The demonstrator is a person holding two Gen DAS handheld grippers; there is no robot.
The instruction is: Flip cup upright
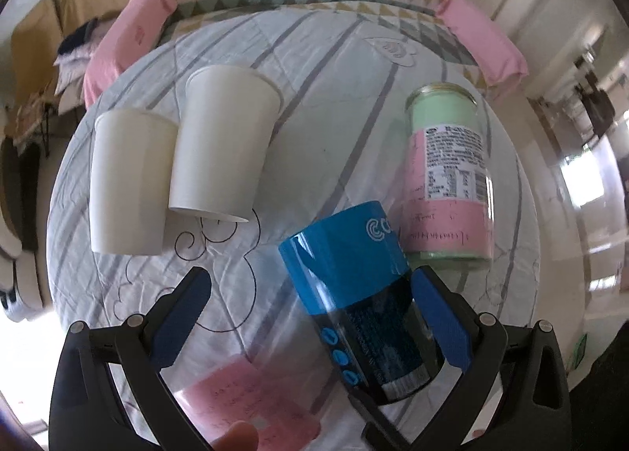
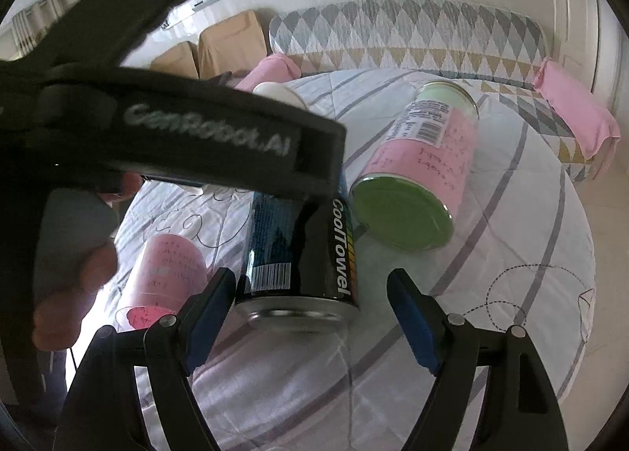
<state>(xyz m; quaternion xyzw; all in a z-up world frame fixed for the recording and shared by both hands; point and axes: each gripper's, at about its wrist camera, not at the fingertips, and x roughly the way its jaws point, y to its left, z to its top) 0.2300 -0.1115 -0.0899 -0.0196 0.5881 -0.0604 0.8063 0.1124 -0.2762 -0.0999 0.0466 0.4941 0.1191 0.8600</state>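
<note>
A black CoolTowel canister with a blue lid (image 1: 354, 286) stands tilted on the round table, its lid end up in the left wrist view. My left gripper (image 1: 310, 294) is open; its right finger (image 1: 440, 317) touches the canister's side. In the right wrist view the canister (image 2: 298, 258) shows its metal base toward me. My right gripper (image 2: 310, 294) is open around that base, the left finger (image 2: 208, 309) close beside it. A clear cup with a pink label (image 1: 251, 404) lies on its side near my left gripper; it also shows in the right wrist view (image 2: 161, 274).
Two white paper cups (image 1: 129, 180) (image 1: 224, 140) stand upside down at the left. A green jar with pink label (image 1: 448, 176) (image 2: 416, 176) lies on the striped tablecloth (image 1: 314, 105). The left gripper's black body (image 2: 157, 125) crosses the right wrist view. A sofa with pink cushions (image 1: 483, 34) lies behind.
</note>
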